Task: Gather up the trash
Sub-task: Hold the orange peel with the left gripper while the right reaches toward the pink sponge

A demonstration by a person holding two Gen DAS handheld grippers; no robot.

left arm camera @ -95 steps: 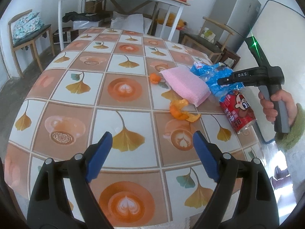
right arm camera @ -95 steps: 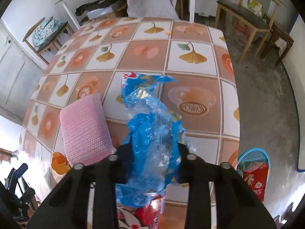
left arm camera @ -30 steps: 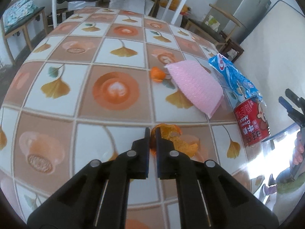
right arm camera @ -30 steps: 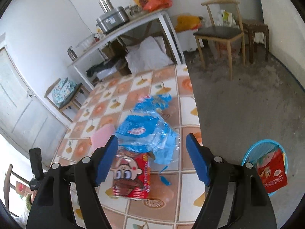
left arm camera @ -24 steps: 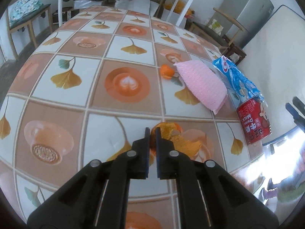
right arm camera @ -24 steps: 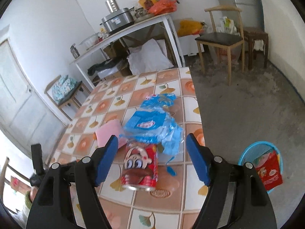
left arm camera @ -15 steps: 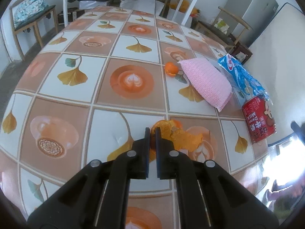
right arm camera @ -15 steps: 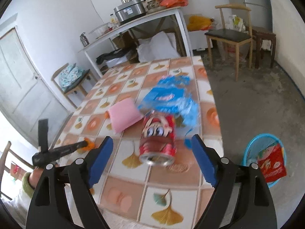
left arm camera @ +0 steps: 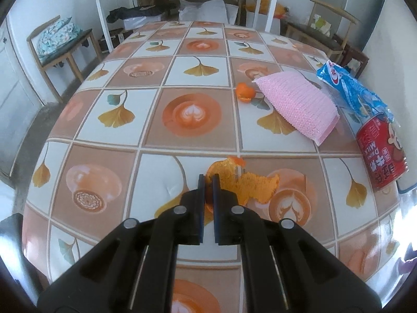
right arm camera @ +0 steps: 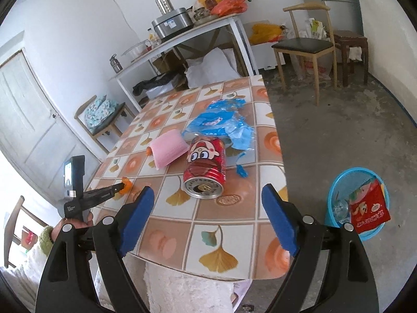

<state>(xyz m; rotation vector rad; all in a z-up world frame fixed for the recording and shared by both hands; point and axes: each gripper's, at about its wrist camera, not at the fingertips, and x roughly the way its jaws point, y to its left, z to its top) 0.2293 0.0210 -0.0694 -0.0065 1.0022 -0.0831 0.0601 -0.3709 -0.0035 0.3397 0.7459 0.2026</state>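
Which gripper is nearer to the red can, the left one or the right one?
Right. The right gripper is open just before the red can; the left gripper pinches orange peel farther away.

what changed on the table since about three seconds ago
The left tool has closed on the orange peel. The right tool has let go of the blue wrapper, drawn back, and its jaws have just been opening, empty, facing the red can. The pink sponge and small peel piece stayed put.
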